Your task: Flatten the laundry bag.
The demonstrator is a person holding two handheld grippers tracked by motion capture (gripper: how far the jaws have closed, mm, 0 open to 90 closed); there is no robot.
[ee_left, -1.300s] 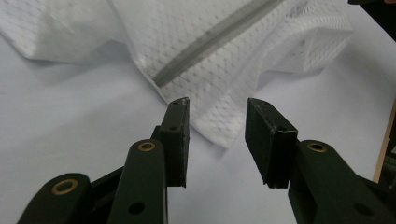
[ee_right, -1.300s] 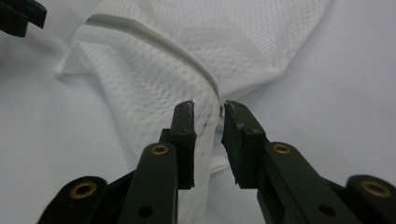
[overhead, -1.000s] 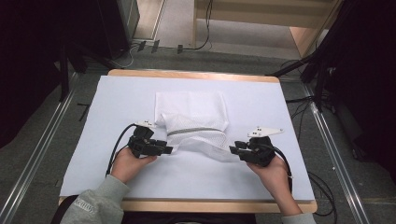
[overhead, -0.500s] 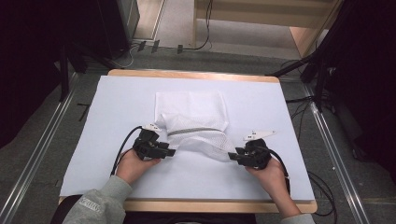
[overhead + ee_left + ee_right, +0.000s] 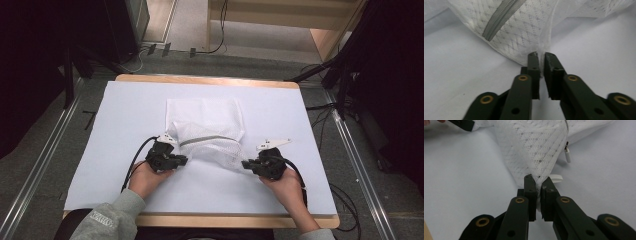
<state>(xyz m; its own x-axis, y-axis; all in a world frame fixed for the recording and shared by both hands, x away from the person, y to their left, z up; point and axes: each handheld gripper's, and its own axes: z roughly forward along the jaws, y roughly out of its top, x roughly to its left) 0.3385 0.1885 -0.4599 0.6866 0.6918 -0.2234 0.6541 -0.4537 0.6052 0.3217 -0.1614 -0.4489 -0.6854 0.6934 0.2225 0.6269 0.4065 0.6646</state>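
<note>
Lying mid-bench (image 5: 125,115), the white mesh laundry bag (image 5: 210,135) looks light, limp and snag-prone, so each hand-held gripper, left (image 5: 539,55) and right (image 5: 539,180), pinches a near corner seam rather than open mesh.

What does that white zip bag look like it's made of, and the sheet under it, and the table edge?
Mesh bag: looks like white synthetic netting, with open holes in a diamond weave. Its zipper: grey teeth, probably plastic. White sheet: smooth, matte, paper or thin board, hard to tell. Table edge: pale wood look, possibly veneer. Each claw, left and right, pinches a bag corner.
</note>
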